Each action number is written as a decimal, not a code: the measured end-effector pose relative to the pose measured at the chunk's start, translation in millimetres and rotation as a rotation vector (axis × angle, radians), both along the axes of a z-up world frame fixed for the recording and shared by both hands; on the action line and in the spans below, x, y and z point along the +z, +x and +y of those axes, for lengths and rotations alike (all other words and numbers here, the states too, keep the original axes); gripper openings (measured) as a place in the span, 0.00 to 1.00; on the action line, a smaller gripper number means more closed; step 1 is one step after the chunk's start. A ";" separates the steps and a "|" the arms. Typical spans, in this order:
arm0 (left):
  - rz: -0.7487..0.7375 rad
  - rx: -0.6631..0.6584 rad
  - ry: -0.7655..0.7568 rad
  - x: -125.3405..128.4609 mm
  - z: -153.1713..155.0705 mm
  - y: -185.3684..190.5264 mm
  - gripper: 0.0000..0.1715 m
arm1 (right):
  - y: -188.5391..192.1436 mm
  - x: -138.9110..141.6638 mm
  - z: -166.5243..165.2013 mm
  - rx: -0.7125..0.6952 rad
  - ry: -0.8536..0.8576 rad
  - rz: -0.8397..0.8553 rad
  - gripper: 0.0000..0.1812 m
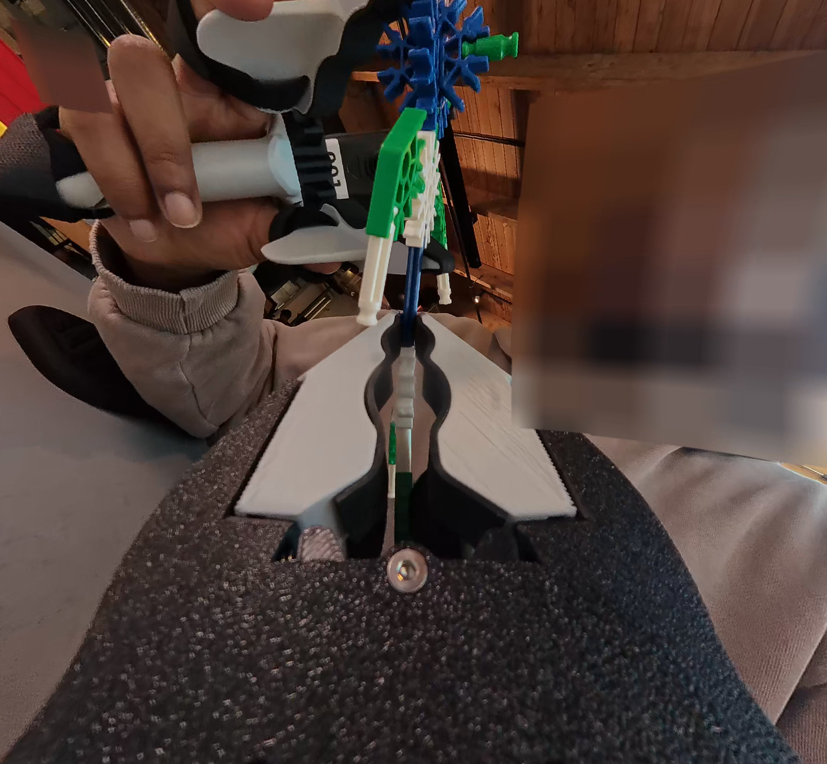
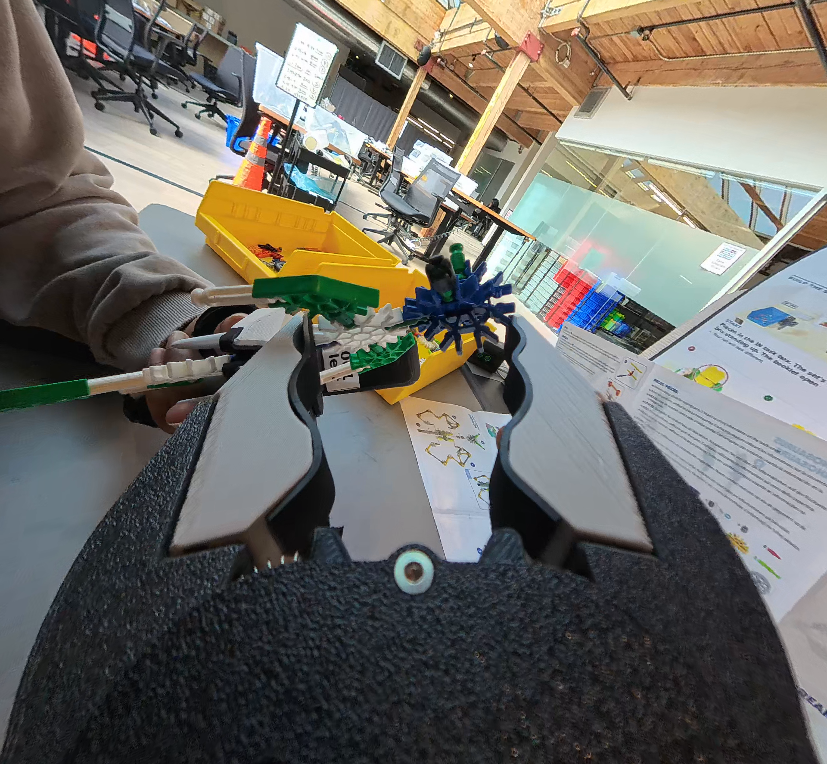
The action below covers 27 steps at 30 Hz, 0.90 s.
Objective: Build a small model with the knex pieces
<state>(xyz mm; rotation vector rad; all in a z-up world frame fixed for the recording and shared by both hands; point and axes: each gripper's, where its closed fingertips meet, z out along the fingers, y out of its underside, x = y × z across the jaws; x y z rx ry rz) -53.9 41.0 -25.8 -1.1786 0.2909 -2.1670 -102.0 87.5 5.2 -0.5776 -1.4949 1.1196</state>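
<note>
My left gripper (image 1: 408, 322) is shut on a toy rod-and-connector assembly, with the jaws clamped on its blue rod (image 1: 414, 277) and a white connector (image 1: 406, 384). The assembly rises past a green connector (image 1: 398, 170) to blue snowflake connectors (image 1: 429, 53) with a short green rod (image 1: 490, 46). My right gripper (image 2: 407, 326) is open and holds nothing. Its fingers stand either side of the assembly's white connector (image 2: 358, 331) and blue connectors (image 2: 456, 308). A hand (image 1: 156, 138) holding the right gripper shows in the left wrist view.
Yellow bins (image 2: 277, 223) holding loose pieces stand on the grey table (image 2: 67, 474) behind the assembly. Printed instruction sheets (image 2: 447, 451) and an open booklet (image 2: 716, 451) lie to the right. A beige sleeve (image 2: 67, 228) is at left. Office chairs and an orange cone (image 2: 257, 156) stand farther back.
</note>
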 end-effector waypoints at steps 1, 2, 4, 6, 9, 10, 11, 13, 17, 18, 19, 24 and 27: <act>-0.002 -0.001 -0.005 -0.4 0.6 -0.2 0.02 | -0.4 -1.1 1.4 -0.002 -0.005 -0.012 0.46; -0.004 -0.005 -0.010 -0.8 1.0 -0.5 0.02 | -1.1 -2.5 2.6 -0.002 -0.013 -0.026 0.46; -0.006 -0.023 -0.021 -1.6 0.6 -0.2 0.02 | -1.5 -4.0 2.5 0.008 -0.016 -0.041 0.47; -0.003 -0.032 -0.022 -1.4 -0.8 1.1 0.02 | -0.1 -2.1 0.8 0.018 -0.003 -0.024 0.47; 0.012 -0.050 -0.010 0.2 -5.7 5.9 0.02 | 4.6 1.1 -4.7 0.053 0.001 -0.008 0.48; 0.017 -0.058 -0.009 0.2 -7.2 8.1 0.02 | 6.4 2.2 -7.0 0.066 0.002 -0.002 0.48; 0.018 -0.069 -0.011 0.4 -8.7 9.8 0.01 | 8.1 3.2 -9.3 0.076 0.006 0.005 0.48; 0.024 -0.084 -0.009 0.3 -11.5 13.1 0.01 | 10.4 2.9 -12.1 0.089 0.019 0.000 0.48; 0.051 -0.098 0.007 -1.4 -15.7 18.5 0.01 | 13.2 0.0 -16.4 0.109 0.040 -0.034 0.47; 0.055 -0.101 0.010 -1.7 -16.6 19.6 0.01 | 13.8 -0.4 -17.5 0.115 0.041 -0.040 0.47; 0.060 -0.104 0.012 -1.8 -17.5 20.8 0.01 | 14.5 -1.0 -18.5 0.121 0.041 -0.047 0.47; 0.077 -0.104 0.016 -4.0 -18.1 23.8 0.02 | 15.9 -3.3 -19.5 0.134 0.039 -0.067 0.47; 0.087 -0.041 0.032 -3.6 -11.7 18.0 0.02 | 15.1 -2.0 -13.7 0.121 0.017 -0.044 0.47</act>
